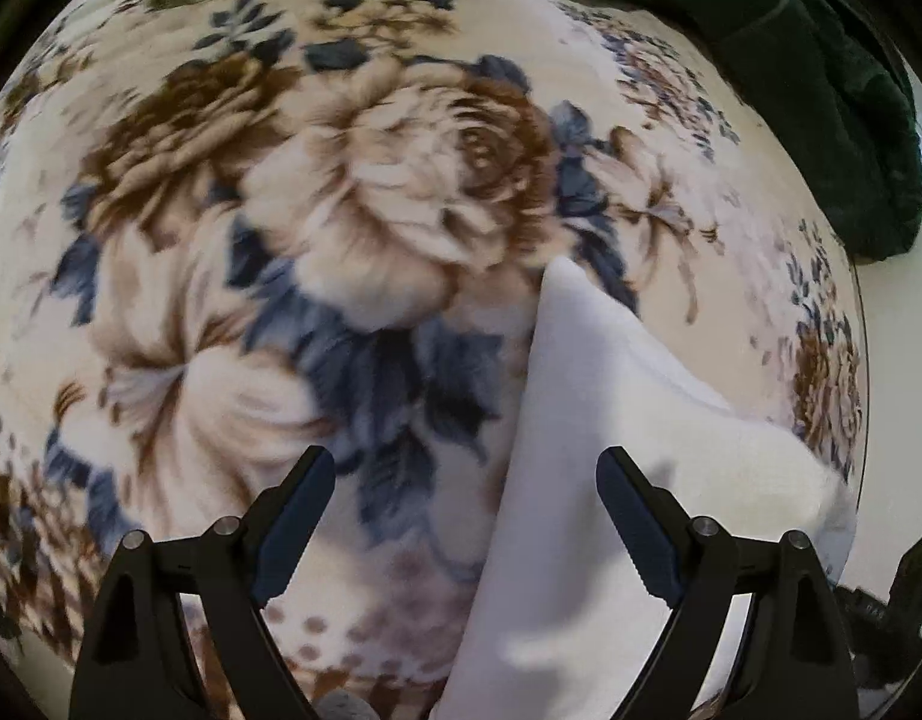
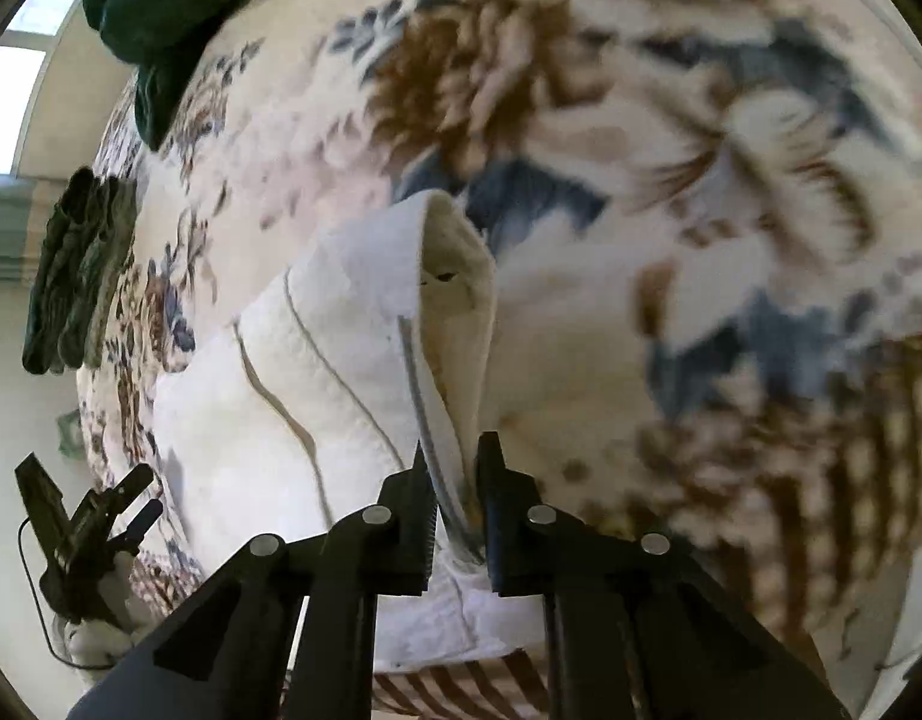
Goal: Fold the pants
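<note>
Right wrist view shows the right gripper [image 2: 455, 480] clamped on the zipper edge of the white quilted fabric pants [image 2: 317, 372], which lie spread on the cream floral plush blanket [image 2: 671, 138]. Beyond the pants, dark green folded clothes [image 2: 143, 6] sit at the blanket's far edge. Left wrist view shows the left gripper [image 1: 467, 498] with jaws spread wide, holding nothing, hovering above the pants [image 1: 587, 420].

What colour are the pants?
White pants, with thin grey seams, best seen in the right wrist view, where the right gripper pinches them.
</note>
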Demonstrator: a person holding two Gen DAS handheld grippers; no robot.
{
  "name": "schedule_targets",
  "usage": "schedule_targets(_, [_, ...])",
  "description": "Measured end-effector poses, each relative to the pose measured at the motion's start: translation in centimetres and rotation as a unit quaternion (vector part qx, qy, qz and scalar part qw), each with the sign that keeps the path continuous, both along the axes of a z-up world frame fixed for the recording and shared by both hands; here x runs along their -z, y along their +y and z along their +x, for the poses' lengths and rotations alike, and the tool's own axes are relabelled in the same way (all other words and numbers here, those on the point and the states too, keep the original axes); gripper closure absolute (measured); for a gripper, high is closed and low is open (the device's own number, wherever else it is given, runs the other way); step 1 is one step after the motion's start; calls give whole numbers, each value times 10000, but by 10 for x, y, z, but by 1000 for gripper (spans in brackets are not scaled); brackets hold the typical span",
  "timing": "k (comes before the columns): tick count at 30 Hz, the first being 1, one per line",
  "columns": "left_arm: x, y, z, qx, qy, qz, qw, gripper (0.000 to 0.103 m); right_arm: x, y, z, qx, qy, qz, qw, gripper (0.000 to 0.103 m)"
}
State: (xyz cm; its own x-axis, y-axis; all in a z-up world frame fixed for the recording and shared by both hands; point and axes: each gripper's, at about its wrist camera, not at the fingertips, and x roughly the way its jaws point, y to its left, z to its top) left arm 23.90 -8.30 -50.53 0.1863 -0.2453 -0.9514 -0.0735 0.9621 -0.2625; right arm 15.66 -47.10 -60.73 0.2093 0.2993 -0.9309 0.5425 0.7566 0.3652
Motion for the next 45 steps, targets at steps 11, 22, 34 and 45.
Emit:
schedule_targets(11, [45, -28, 53, 113, -24, -831, 9965, 78, 37, -13, 13, 291, 358, 200, 9987, 89])
schedule_targets(22, [4, 8, 21, -294, 348, -1262, 9910, 62, 7, 1, 15, -131, 478, -258, 9984, 72])
schedule_targets(34, [21, -2, -127, 208, 577, -355, 9975, 43, -24, 158, 29, -1704, 150, -1478, 9741, 69])
schedule_targets(45, [21, 11, -127, 187, 506, -461, 9975, 35, -69, 128, 1, -1170, -388, -717, 9898, 68])
